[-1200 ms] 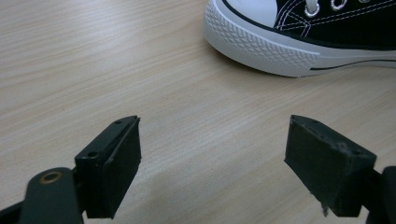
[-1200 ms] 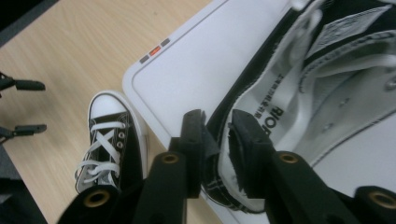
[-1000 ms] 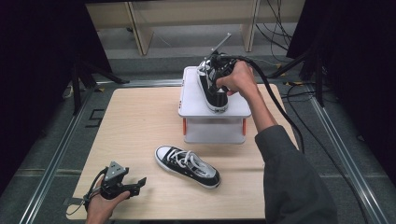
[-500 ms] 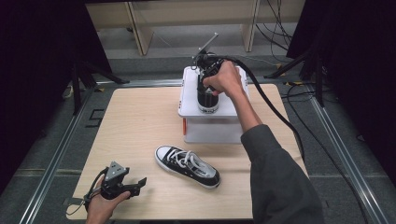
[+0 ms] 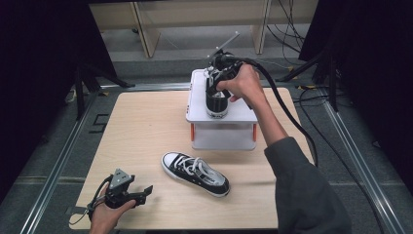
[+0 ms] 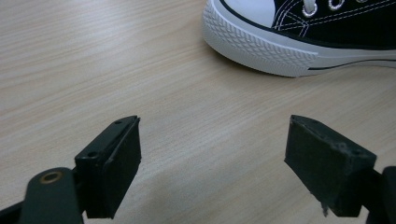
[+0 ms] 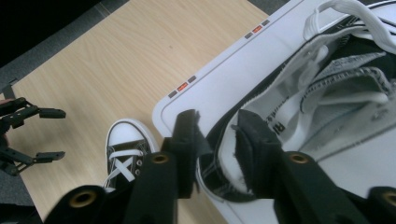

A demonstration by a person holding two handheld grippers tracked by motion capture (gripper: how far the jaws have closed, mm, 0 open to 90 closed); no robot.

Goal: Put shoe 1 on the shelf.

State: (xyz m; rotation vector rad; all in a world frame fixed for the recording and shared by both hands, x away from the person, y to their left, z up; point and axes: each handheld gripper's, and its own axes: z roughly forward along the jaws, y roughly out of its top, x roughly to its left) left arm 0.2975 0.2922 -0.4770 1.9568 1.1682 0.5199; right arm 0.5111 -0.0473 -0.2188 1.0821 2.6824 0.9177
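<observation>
The left gripper (image 5: 141,192) rests spread and empty, a shoe (image 5: 196,173) just ahead. The right gripper (image 7: 217,140), its jaws just eased apart, straddles the soft heel collar of a sneaker (image 5: 216,100) standing on the white box (image 5: 224,131); light and floppy, it is best pinched there.

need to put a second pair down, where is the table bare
The widest bare patch of the table is its far left, between the white stand and the left edge. A smaller strip lies at the near right, beside the loose sneaker. The stand's top is crowded by the other sneaker and the right gripper.
</observation>
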